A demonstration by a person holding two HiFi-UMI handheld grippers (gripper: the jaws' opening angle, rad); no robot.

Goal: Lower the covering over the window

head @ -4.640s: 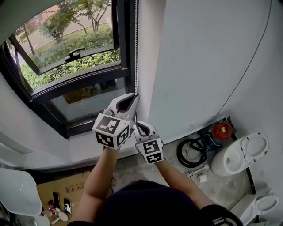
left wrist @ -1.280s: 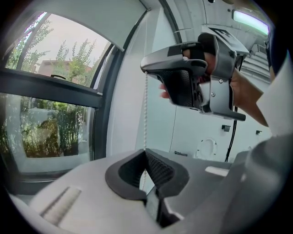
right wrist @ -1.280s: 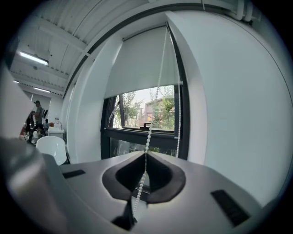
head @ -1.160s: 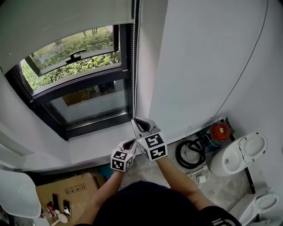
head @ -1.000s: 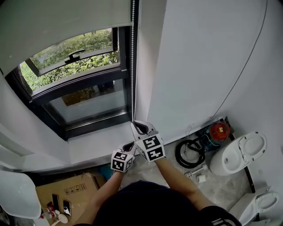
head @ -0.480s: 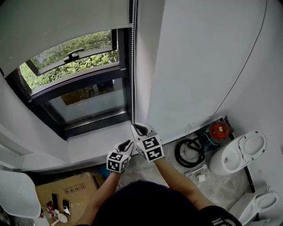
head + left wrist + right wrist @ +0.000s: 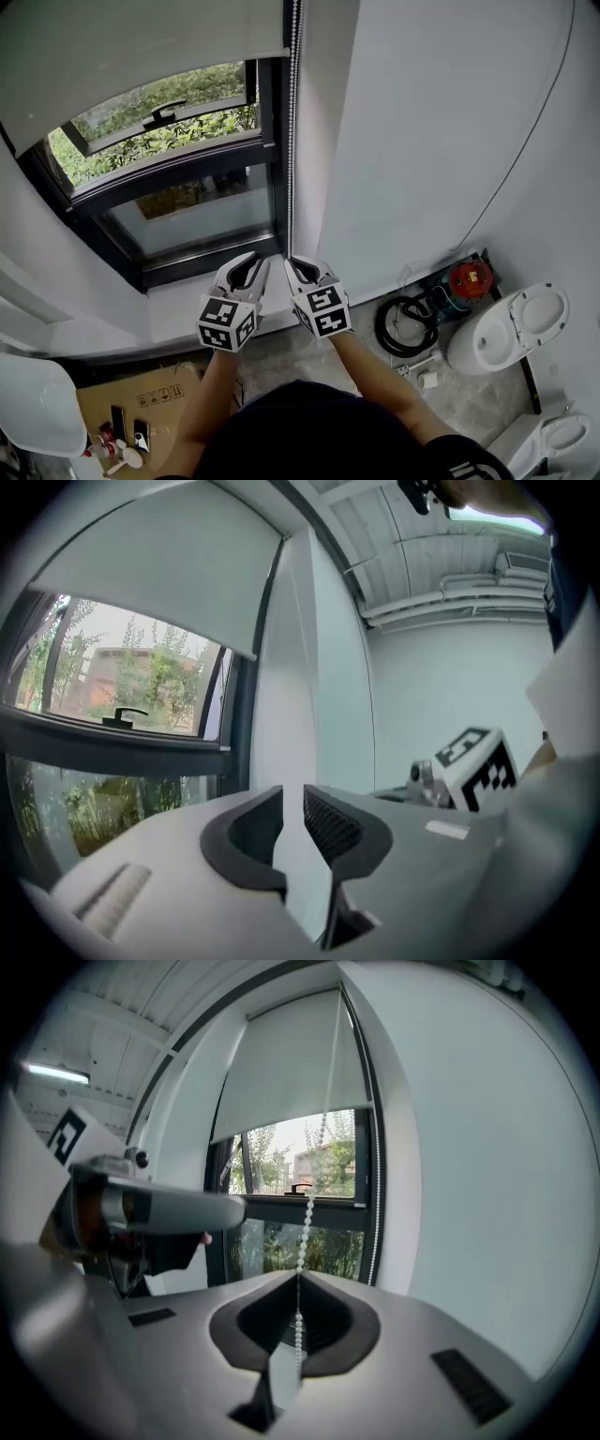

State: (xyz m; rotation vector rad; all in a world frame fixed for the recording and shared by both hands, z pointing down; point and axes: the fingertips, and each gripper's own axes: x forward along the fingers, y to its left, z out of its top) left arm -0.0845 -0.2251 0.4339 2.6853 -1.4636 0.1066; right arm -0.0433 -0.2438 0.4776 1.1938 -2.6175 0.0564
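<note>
Roller blind covering the top of the window
Its bead chain hangs along the window's right edge. The right hand-held gripper is clamped on it low down. Just left, the left hand-held gripper has just been opening, with nothing between its parted jaws.

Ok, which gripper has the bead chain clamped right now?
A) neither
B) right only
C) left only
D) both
B: the right gripper has its jaws shut on the bead chain, while the left gripper has jaws that have just been opening, with nothing between them.
</note>
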